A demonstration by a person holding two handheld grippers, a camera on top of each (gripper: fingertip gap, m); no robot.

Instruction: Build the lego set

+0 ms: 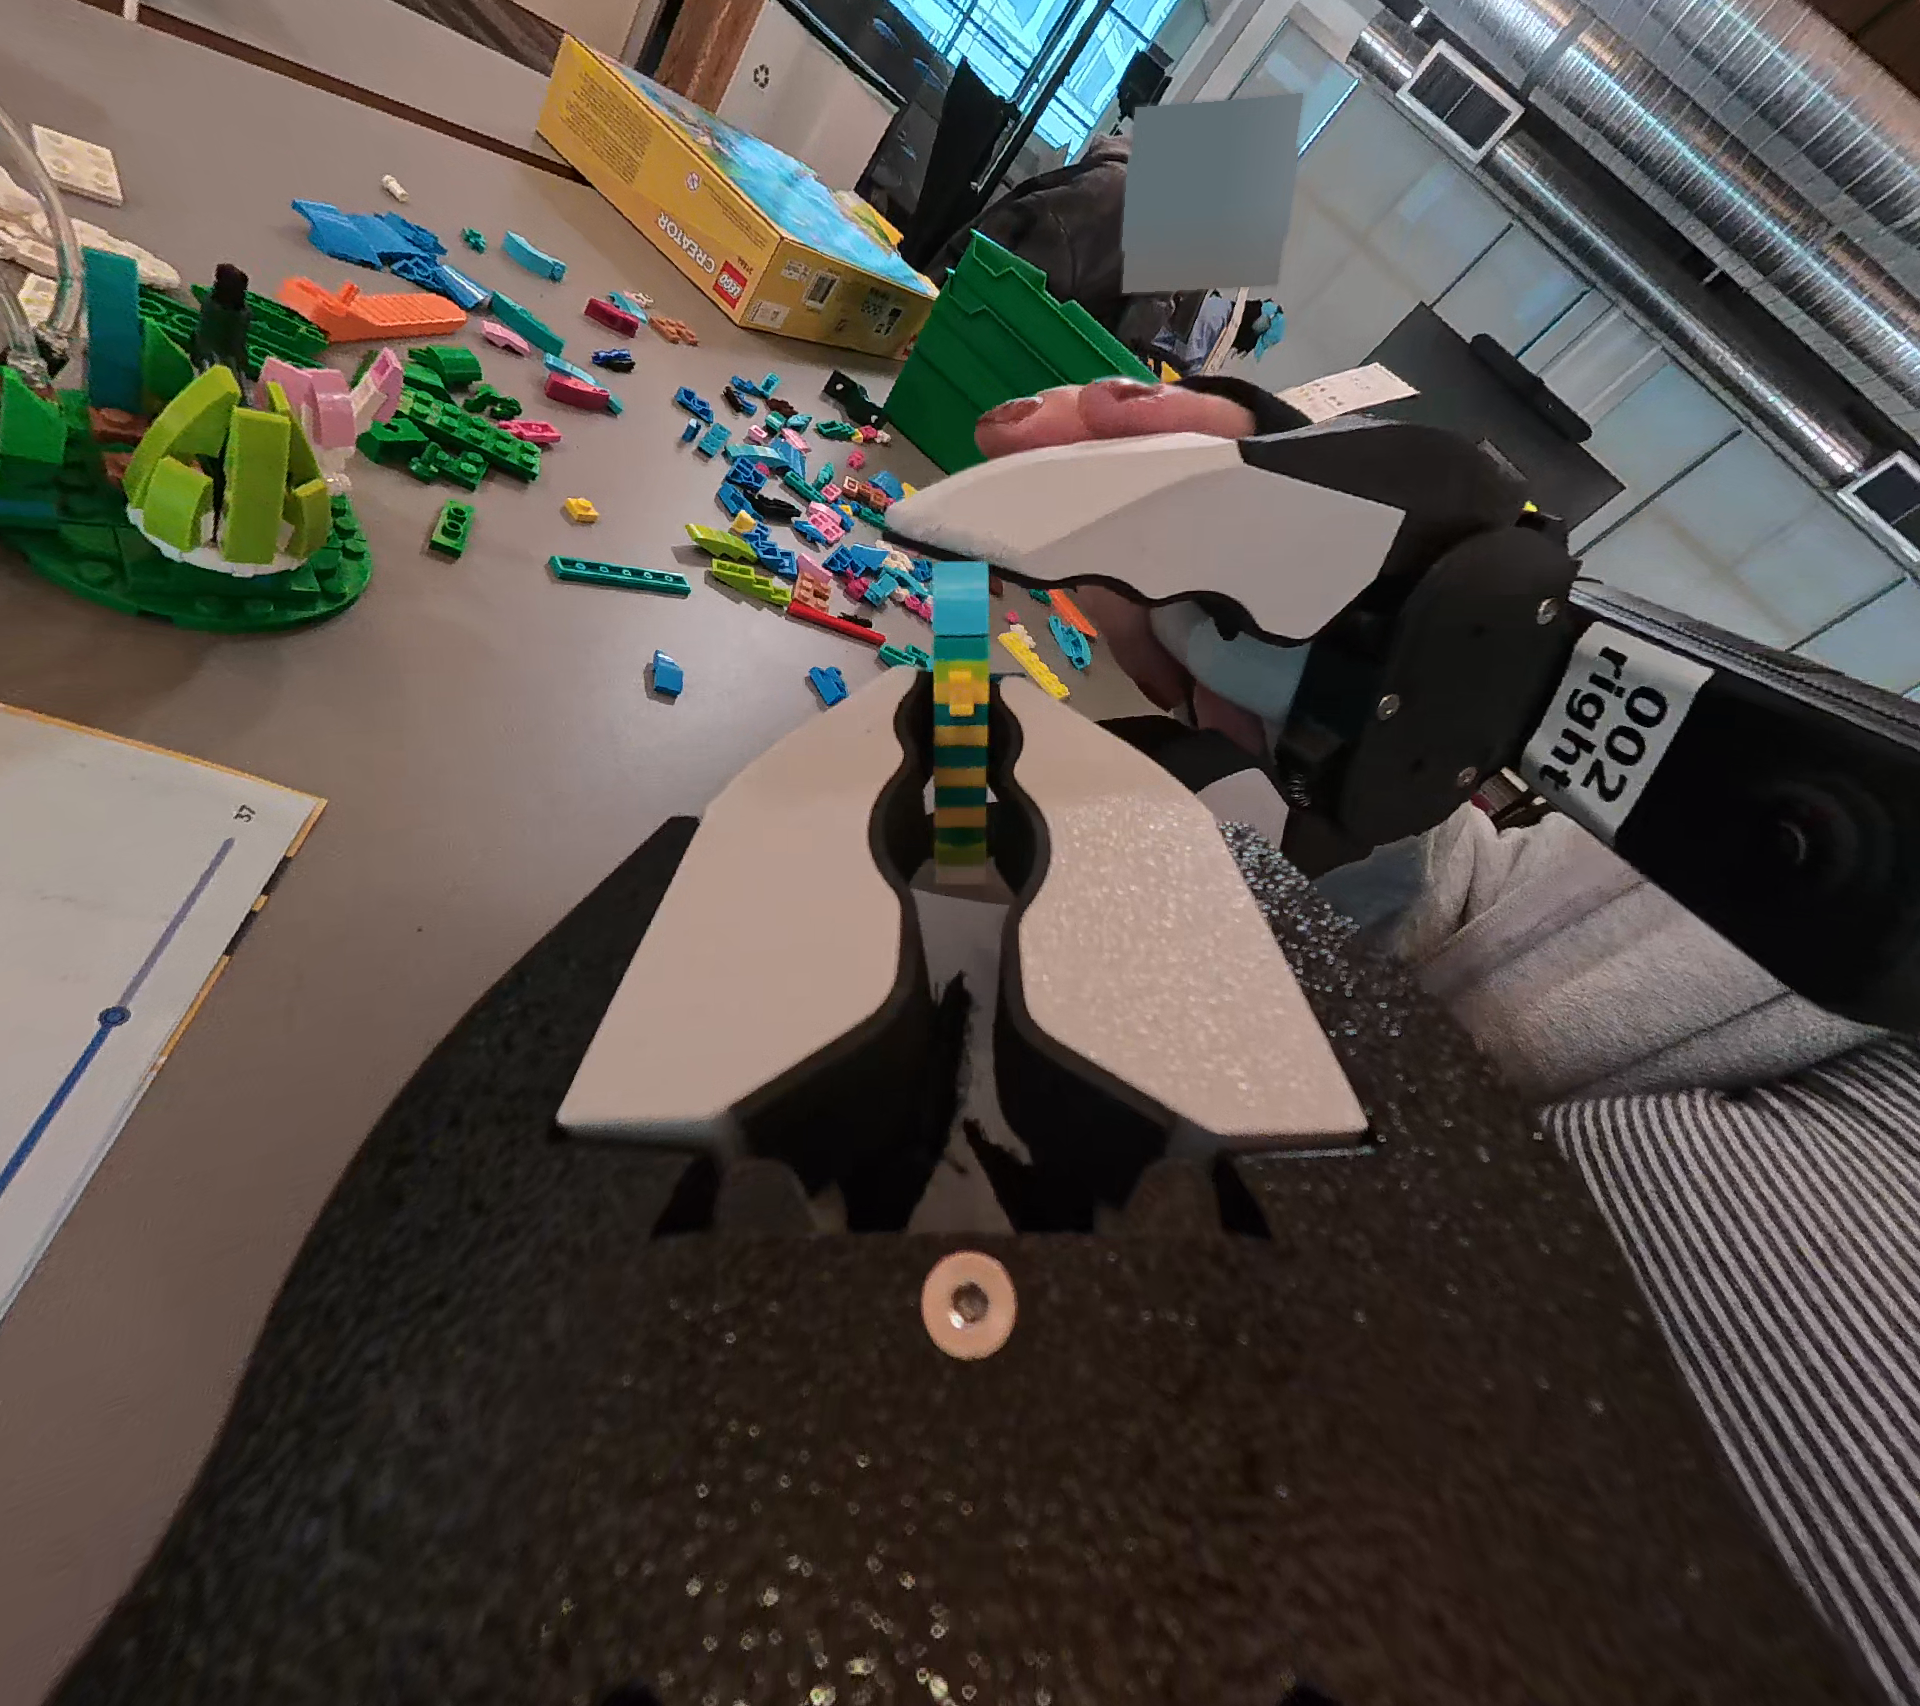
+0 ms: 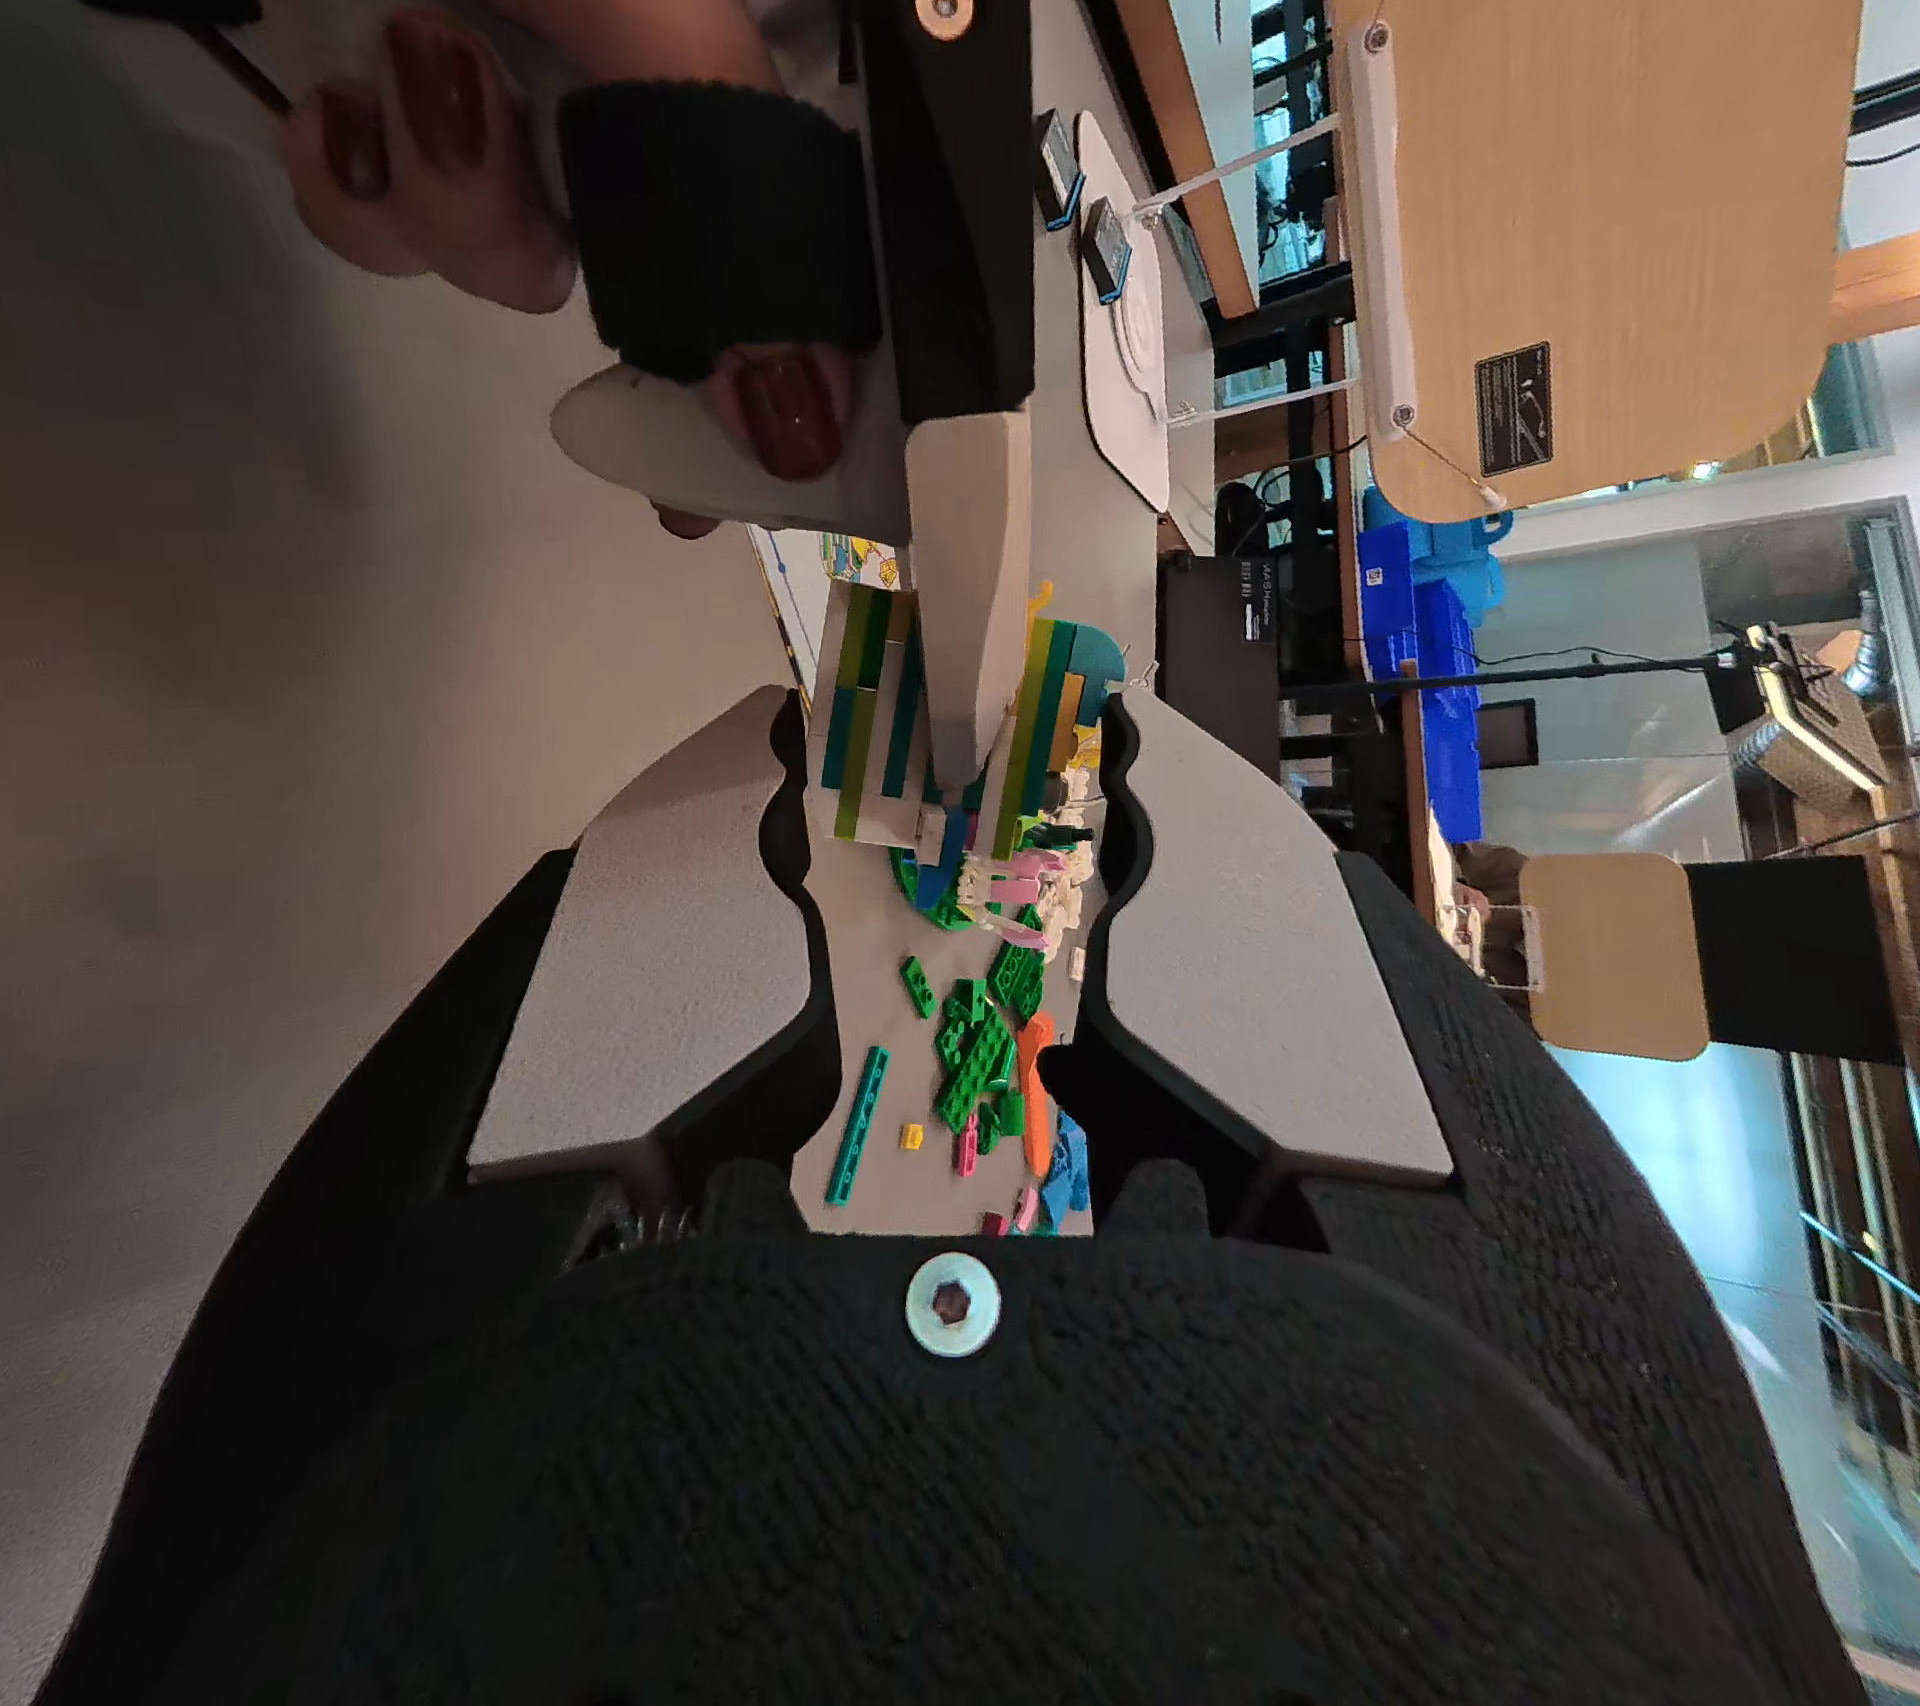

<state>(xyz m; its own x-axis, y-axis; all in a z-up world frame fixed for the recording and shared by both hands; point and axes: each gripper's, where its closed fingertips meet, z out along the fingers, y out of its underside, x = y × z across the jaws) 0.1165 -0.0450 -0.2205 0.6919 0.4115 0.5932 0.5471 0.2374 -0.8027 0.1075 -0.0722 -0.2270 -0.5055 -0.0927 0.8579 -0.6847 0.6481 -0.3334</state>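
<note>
Our left tongs [image 1: 958, 721] pinch a striped stack [image 1: 960, 721]; our right tongs [image 2: 951, 783] gape wide beside it. A yellow box [image 1: 727, 202] bears print.

striped lego stack [image 1: 961, 763] base hidden | green model [image 1: 177, 503] cut off left

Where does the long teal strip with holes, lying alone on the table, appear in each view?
Left wrist view: teal strip left of centre, beside the loose brick pile.
Right wrist view: teal strip low between the hand-held gripper's open fingers, standing nearly on end.
Shared landmark: small yellow brick beside it.
</note>
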